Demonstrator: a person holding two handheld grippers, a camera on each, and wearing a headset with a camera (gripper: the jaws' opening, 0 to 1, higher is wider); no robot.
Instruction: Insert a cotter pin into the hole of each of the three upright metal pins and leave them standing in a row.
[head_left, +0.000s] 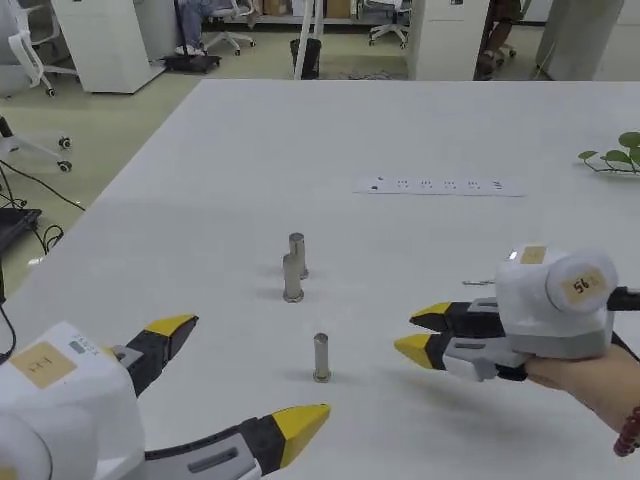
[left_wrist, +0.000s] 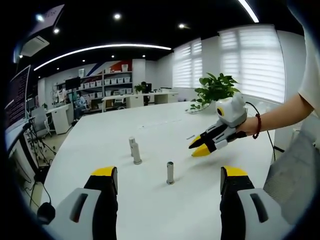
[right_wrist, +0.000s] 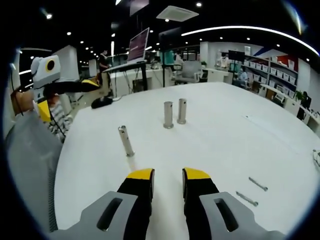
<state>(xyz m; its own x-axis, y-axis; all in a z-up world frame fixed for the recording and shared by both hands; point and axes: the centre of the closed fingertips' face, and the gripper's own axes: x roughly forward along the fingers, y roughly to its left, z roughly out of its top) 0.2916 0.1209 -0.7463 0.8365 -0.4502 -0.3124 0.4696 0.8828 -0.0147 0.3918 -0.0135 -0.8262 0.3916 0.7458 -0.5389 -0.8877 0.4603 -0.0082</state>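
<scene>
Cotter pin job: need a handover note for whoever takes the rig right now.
Left gripper: open wide, empty.
Right gripper: jaws slightly apart, empty.
Three metal pins stand upright on the table: near pin, and a back pair close together.
Two cotter pins lie flat on the table, close to the right gripper.
Done: no cotter pin visibly inserted.
Left: pick up the cotter pins, insert one per metal pin, leave all three standing in a row.
</scene>
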